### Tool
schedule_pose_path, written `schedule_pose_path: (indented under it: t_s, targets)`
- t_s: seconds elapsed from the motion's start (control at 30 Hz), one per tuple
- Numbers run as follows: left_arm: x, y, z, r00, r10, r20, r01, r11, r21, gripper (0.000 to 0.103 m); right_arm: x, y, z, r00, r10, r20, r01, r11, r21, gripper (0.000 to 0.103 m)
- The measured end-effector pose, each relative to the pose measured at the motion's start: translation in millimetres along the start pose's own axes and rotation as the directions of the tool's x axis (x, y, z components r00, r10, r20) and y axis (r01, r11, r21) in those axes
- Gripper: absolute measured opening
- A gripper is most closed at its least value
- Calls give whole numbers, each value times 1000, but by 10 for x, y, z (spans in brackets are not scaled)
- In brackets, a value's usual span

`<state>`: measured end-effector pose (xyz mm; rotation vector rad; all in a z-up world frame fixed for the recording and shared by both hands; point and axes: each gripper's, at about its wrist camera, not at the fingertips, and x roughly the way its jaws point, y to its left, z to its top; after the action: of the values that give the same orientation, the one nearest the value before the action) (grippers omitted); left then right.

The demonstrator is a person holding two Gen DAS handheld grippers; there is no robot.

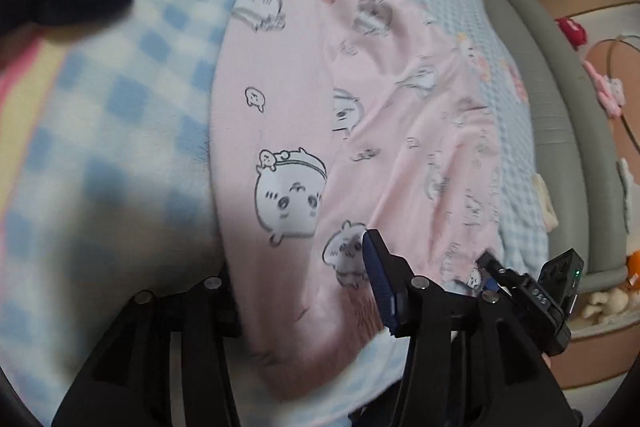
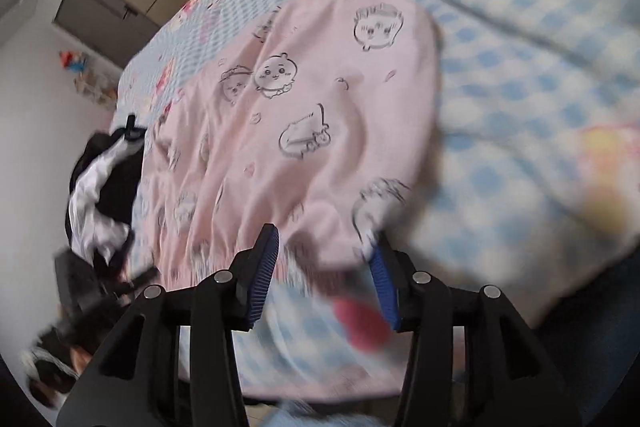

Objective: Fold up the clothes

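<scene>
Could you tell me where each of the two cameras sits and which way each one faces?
Left wrist: on the left gripper, facing forward along its jaws over the pink printed garment on the checked bedding; the right gripper shows beyond it.
Right wrist: on the right gripper, facing forward along its open jaws over the pink printed garment, with a black and white garment to one side.
Shared: the pink garment and the checked bedding.

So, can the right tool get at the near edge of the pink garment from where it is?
Probably yes: the right tool is open, its fingers either side of the pink garment's near edge, nothing between.
</scene>
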<state>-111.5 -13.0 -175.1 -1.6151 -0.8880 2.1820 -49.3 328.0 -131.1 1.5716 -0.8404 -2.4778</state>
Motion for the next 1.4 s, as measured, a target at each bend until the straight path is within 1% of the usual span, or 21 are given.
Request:
schedule_pose_path:
  t_s: [0.07,0.17,0.23,0.3,0.4,0.47,0.5,0.53,0.57,0.6,0.67,0.77,0.9,0.97,1.03,1.1,1.17,1.23,1.3,1.33,1.4]
  targets:
    - [-101,-104,-19,999,-8,33,6,999,42,12,61,129,-7,1000,3,0,-3,1000,-29,10]
    - [-471,-250,-1,990,-92,106,85,994,71,11,-263,400,0,996,42,80,-32,992,-121,7]
    - [-636,-336,48,978,-164,127,153,984,95,19,-492,557,57,989,48,142,-22,983,-183,6]
    - [-616,-376,99,979,-178,102,166,979,114,51,-549,595,154,988,26,155,7,978,-209,6]
    - [-413,-269,43,989,-143,43,139,987,86,48,-494,572,186,990,8,138,21,978,-210,7]
    - [-198,-112,-20,985,-170,-3,170,985,31,48,-403,524,147,994,6,113,16,981,-193,10]
    - [-133,-77,-33,987,-159,-12,159,987,24,42,-357,501,128,995,5,101,14,983,-185,10]
    - [-96,-88,-34,992,-124,-10,125,992,31,29,-311,477,109,996,4,88,11,984,-177,10]
    - [-59,-98,-35,996,-90,-8,90,995,38,9,-265,453,90,997,4,76,9,986,-169,8]
    - [-94,-140,-34,997,-79,9,78,995,59,6,-220,429,71,998,3,63,7,987,-161,7]
    - [-384,-315,-32,989,-122,83,110,984,139,5,-128,382,33,999,2,38,3,990,-144,6]
    - [-917,-647,-33,965,-197,175,150,957,248,5,-577,487,115,990,77,121,-56,984,-168,6]
    - [-1627,-1223,49,935,-260,243,158,914,373,3,-1296,729,286,949,247,196,-194,947,-255,6]
    - [-1982,-1511,89,916,-294,272,157,888,433,3,-1544,892,459,943,262,203,-191,930,-313,6]
    - [-2297,-1797,124,902,-316,295,141,861,489,3,-1868,1089,662,918,317,238,-215,902,-374,6]
    - [-2230,-2044,199,919,-213,330,24,869,495,5,-2111,1209,805,901,340,268,-220,893,-392,6]
    - [-1885,-2156,482,941,-36,337,-140,865,482,4,-2036,1304,927,928,266,262,-144,902,-406,6]
    - [-1499,-2205,862,941,132,313,-272,844,462,4,-1842,1362,1113,958,169,231,-58,905,-421,6]
    - [-1322,-2257,1289,951,168,261,-268,869,416,4,-1587,1339,1550,974,36,224,57,915,-398,6]
    - [-1432,-2414,1376,943,138,301,-263,864,428,4,-1598,1348,1741,970,15,241,81,920,-384,6]
    - [-1829,-2793,1398,910,29,414,-246,841,482,4,-1826,1445,1973,951,37,306,85,922,-378,6]
